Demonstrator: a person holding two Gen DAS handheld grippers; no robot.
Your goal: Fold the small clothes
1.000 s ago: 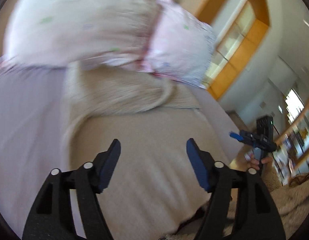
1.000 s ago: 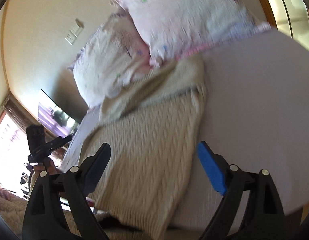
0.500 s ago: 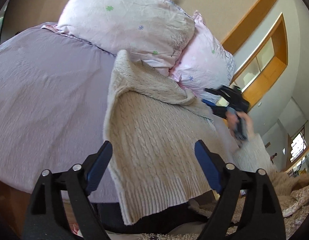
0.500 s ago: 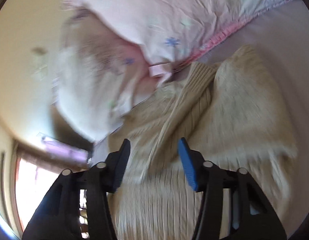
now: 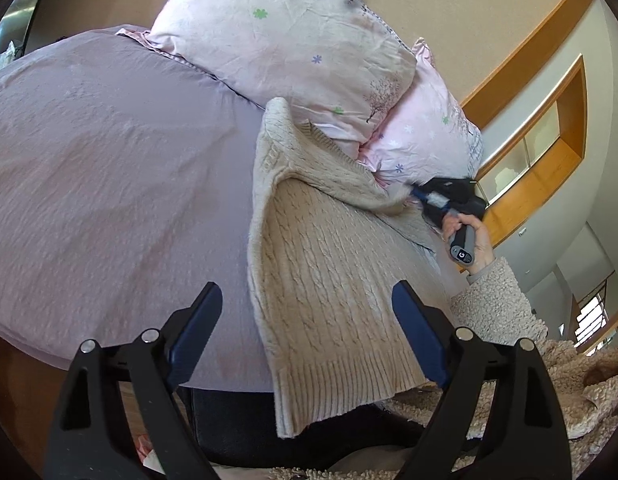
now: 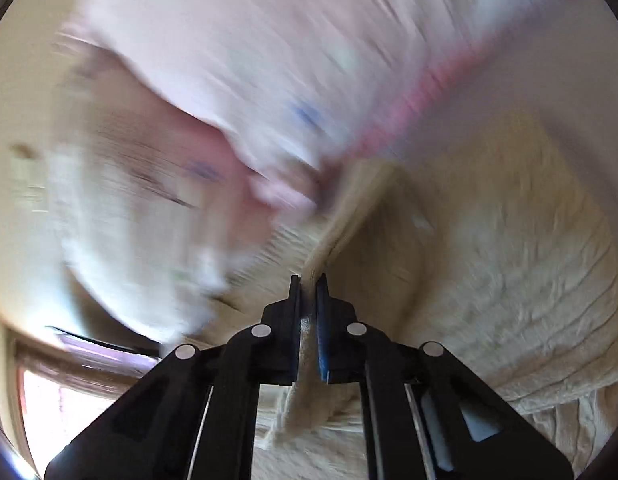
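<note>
The right gripper (image 6: 307, 288) is clamping its jaws on the cream sweater (image 5: 329, 264) edge; the left gripper (image 5: 307, 316) is hovering above it, jaws wide open and empty.

Home bedroom. Bed with lilac quilted cover (image 5: 109, 184) fills the left wrist view from 9 to 6 o'clock. Two pink floral pillows (image 5: 293, 44) stacked at 12 to 2 o'clock against a beige wall (image 5: 461, 16). Wood-trimmed interior window (image 5: 541, 148) at 3 o'clock. Cream cable-knit sweater (image 5: 329, 280) spread on the bed. Right wrist view blurred; daylight window (image 6: 49, 412) at 8 o'clock.
</note>
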